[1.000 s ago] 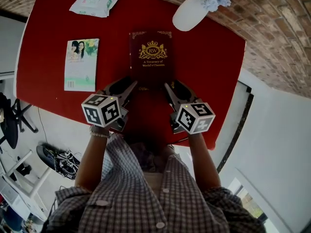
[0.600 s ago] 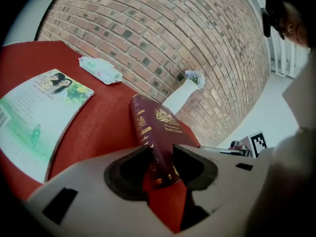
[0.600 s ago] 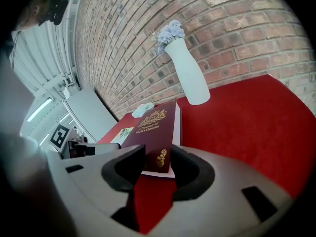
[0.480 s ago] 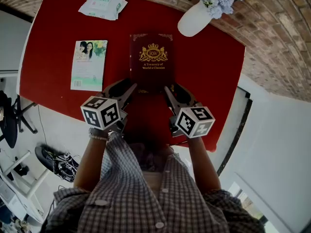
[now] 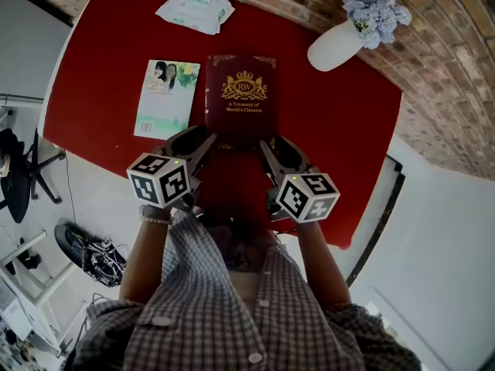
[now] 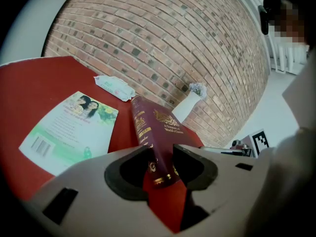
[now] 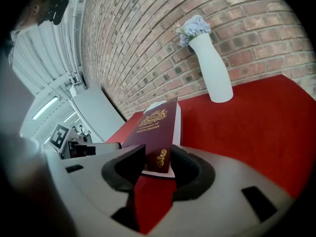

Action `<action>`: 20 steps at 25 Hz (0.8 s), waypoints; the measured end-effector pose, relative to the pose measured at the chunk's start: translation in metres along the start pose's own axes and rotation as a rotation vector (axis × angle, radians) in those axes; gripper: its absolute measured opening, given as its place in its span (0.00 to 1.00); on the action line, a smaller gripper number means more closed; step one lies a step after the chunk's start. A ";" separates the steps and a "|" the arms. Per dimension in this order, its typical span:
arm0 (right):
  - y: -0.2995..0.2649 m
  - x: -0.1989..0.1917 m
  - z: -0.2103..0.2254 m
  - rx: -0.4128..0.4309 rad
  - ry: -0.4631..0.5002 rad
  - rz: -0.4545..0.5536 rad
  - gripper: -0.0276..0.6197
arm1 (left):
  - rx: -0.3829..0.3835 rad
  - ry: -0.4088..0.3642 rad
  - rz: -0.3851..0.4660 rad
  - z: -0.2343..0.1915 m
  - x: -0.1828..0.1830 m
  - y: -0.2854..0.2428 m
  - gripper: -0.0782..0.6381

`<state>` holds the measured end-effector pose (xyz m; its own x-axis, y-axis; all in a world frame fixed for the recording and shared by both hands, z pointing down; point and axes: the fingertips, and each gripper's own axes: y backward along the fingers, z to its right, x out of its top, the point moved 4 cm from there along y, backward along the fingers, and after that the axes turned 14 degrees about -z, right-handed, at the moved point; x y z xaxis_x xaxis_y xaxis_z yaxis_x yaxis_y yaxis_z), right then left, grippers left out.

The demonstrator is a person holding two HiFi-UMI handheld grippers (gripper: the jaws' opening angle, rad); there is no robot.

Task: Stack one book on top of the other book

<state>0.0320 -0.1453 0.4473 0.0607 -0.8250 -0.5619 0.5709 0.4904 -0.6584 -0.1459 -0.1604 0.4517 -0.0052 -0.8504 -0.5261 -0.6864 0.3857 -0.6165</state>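
Observation:
A dark red hardback [image 5: 240,99] with a gold crest is held at its near edge by both grippers. My left gripper [image 5: 198,140] is shut on its near left corner, the spine [image 6: 148,137] pinched between the jaws. My right gripper [image 5: 271,148] is shut on the near right corner [image 7: 159,154]. The book hangs tilted a little above the red table [image 5: 100,68]. A thin green-and-white paperback [image 5: 167,99] lies flat just left of it, also seen as the paperback [image 6: 69,130] in the left gripper view.
A pack of wipes [image 5: 195,10] lies at the table's far edge. A white vase [image 5: 336,46] with pale blue flowers stands at the far right by the brick wall. The table's near edge runs just under the grippers.
Both grippers have carried the dark red book to the left, and the gap between it and the paperback has nearly closed. The grip on it is the same.

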 end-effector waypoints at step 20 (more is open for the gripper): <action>-0.080 0.003 -0.082 0.042 -0.012 -0.040 0.30 | 0.086 0.016 0.029 -0.088 0.008 0.070 0.33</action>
<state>-0.0802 -0.1637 0.4574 0.0465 -0.8469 -0.5296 0.6065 0.4452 -0.6587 -0.2574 -0.1712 0.4560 -0.0366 -0.8439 -0.5353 -0.6210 0.4389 -0.6494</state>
